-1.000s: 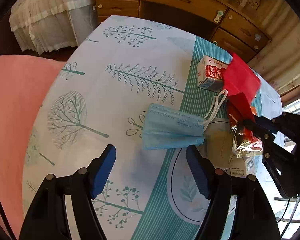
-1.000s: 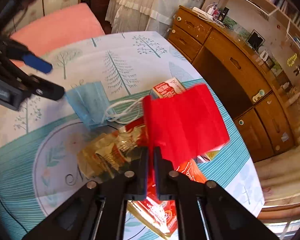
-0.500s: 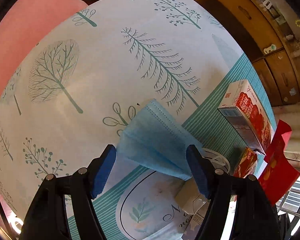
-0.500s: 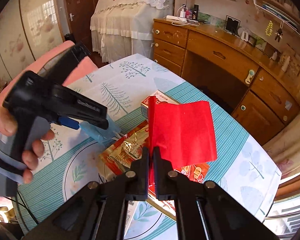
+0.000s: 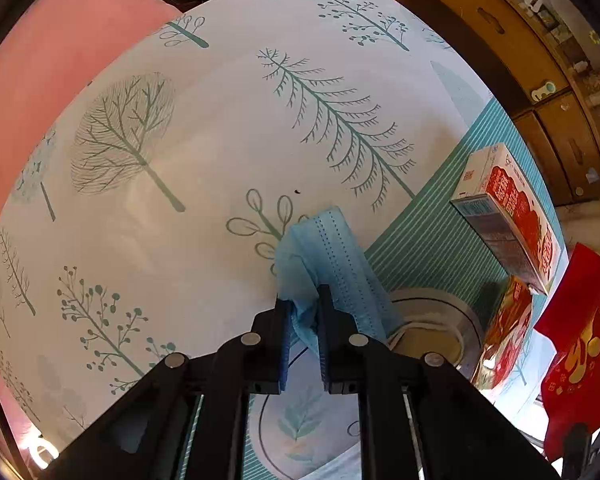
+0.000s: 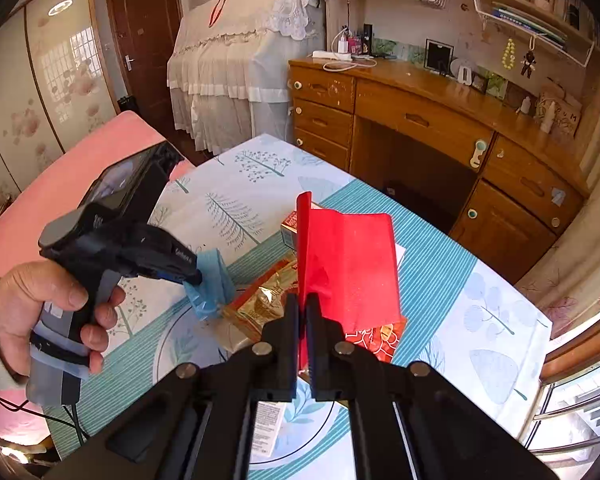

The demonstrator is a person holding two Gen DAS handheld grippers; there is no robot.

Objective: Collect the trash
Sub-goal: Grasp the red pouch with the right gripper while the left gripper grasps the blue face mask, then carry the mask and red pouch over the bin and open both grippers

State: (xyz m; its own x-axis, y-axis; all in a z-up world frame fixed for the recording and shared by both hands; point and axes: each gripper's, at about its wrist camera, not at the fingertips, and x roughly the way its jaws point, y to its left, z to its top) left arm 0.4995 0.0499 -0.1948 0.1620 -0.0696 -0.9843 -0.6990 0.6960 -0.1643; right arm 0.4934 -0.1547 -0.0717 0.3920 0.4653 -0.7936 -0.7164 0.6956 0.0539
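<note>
While my left gripper [image 5: 303, 308] pinches one blue mask [image 5: 332, 264] and my right gripper [image 6: 303, 312] clamps one red envelope [image 6: 350, 264], one carton [image 5: 508, 212] and one foil wrapper [image 6: 264, 304] lie beside the mask on the tree-print tablecloth [image 5: 220, 140], near a wooden desk [image 6: 440, 120].

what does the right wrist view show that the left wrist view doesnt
Only the right wrist view: the hand holding the left gripper, and the gold wrapper.
Only the left wrist view: the mask's ear loops.
Both: the blue mask pinched in the left gripper, the red packet in the right gripper, the red-and-white carton.
</note>
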